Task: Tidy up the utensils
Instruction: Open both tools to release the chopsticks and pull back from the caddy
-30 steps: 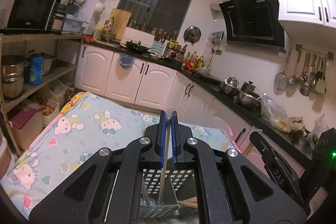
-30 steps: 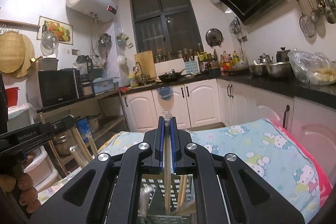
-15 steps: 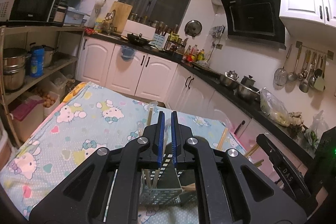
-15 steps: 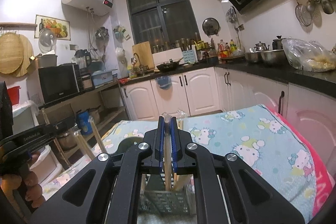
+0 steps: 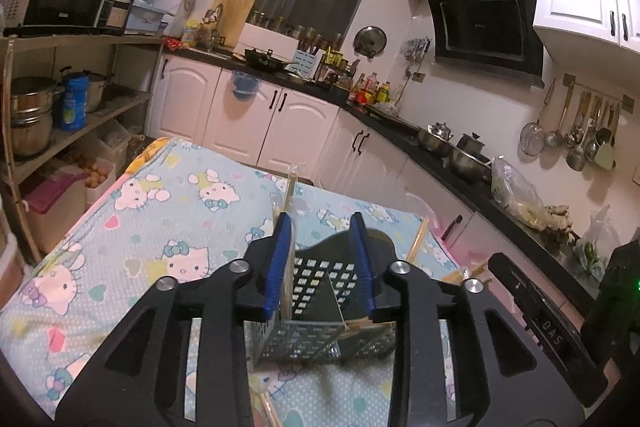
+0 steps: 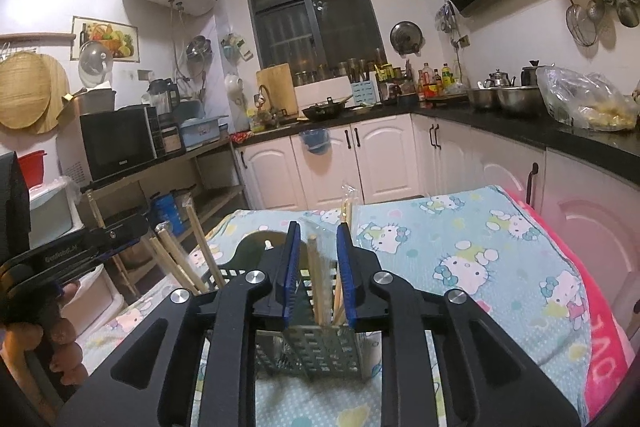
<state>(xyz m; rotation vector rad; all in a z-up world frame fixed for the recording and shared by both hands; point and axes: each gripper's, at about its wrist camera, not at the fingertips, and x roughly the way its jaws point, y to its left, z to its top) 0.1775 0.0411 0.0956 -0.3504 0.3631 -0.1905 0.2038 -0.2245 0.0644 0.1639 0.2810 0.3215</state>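
Observation:
A dark perforated utensil holder (image 5: 320, 311) stands on the Hello Kitty tablecloth (image 5: 160, 227), just under both grippers. Wrapped wooden chopsticks (image 5: 289, 211) stand upright in it. My left gripper (image 5: 320, 259) is open above the holder, the chopsticks leaning beside its left finger. In the right wrist view the holder (image 6: 316, 347) holds more chopsticks (image 6: 316, 279) between the spread jaws of my open right gripper (image 6: 318, 271). Other chopsticks (image 6: 180, 259) lean out at the holder's left side.
The left gripper (image 6: 80, 251) and the hand holding it show at the left of the right wrist view. White cabinets (image 5: 260, 123) and a black counter run behind and right of the table. Shelves with pots (image 5: 32, 115) stand at left.
Both grippers have opened and let go of the chopsticks they held, which now stand in the holder. Both have lifted and drawn back a little.

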